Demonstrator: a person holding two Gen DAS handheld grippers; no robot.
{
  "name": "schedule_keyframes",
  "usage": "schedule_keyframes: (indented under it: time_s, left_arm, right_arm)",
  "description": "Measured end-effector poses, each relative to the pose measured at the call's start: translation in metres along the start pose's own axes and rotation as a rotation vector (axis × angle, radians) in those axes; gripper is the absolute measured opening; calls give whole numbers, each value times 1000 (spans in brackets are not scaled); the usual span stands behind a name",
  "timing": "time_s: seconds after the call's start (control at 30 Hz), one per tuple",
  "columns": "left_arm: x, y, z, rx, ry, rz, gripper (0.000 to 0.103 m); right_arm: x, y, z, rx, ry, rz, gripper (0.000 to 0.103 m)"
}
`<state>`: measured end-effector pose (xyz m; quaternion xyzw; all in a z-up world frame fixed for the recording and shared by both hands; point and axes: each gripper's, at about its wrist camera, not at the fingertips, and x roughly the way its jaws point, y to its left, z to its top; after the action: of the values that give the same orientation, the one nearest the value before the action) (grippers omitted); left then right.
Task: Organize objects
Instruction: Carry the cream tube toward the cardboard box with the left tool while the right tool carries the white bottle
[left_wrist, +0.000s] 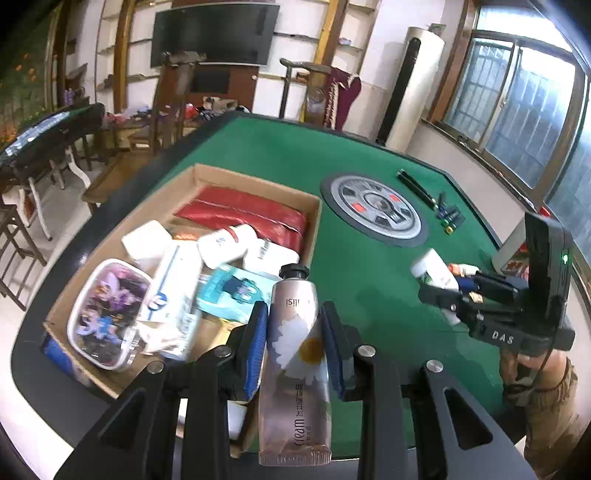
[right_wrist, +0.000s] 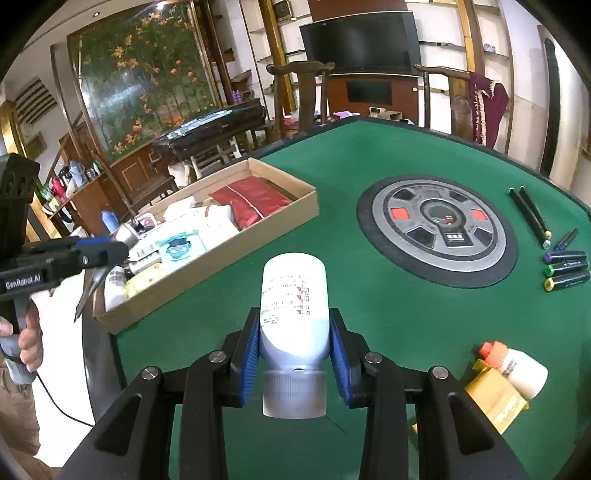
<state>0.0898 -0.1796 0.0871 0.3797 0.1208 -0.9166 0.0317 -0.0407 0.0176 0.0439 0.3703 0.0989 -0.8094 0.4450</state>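
Note:
My left gripper (left_wrist: 293, 310) is shut on a silver hand cream tube (left_wrist: 295, 350) with a daisy print, its black cap pointing away. It hovers at the near right corner of a cardboard box (left_wrist: 316, 221) holding several toiletries and a red pouch (left_wrist: 243, 216). My right gripper (right_wrist: 293, 317) is shut on a white bottle (right_wrist: 293, 291), cap toward the camera, above the green table (right_wrist: 369, 314). The left wrist view shows the right gripper (left_wrist: 439, 284) with its bottle (left_wrist: 436, 271) at the right. The right wrist view shows the left gripper (right_wrist: 118, 251), the tube (right_wrist: 90, 291) edge-on, and the box (right_wrist: 221, 258).
A round grey disc (right_wrist: 437, 230) is set in the table's middle. Two pencils (right_wrist: 532, 214) and several markers (right_wrist: 565, 267) lie at the far right. A yellow packet (right_wrist: 495, 398) and a small orange-capped bottle (right_wrist: 521, 369) lie near right. Chairs stand beyond the table.

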Motion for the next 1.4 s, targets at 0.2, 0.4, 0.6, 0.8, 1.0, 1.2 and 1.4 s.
schedule_keyframes:
  time_s: [0.2, 0.4, 0.6, 0.8, 1.0, 1.2, 1.4]
  left_arm:
    - [-10, 7, 3, 4, -18, 39, 28]
    - [-15, 22, 9, -7, -37, 78, 28]
    - [-13, 34, 17, 7, -37, 134, 28]
    - [-1, 48, 32, 17, -22, 176, 29]
    - [0, 60, 38, 10, -32, 194, 28]
    - [-3, 79, 47, 2, -25, 212, 28]
    - [-10, 91, 53, -4, -33, 237, 29]
  right_arm:
    - [1, 9, 0, 0, -5, 16, 37]
    - [3, 10, 0, -6, -10, 17, 37]
    - [4, 8, -1, -10, -1, 9, 37]
    - [8, 7, -3, -14, 5, 13, 37]
    - [11, 12, -6, -27, 16, 8, 37]
    - [14, 19, -6, -36, 23, 16, 37]
    - [15, 24, -6, -35, 17, 27, 37]
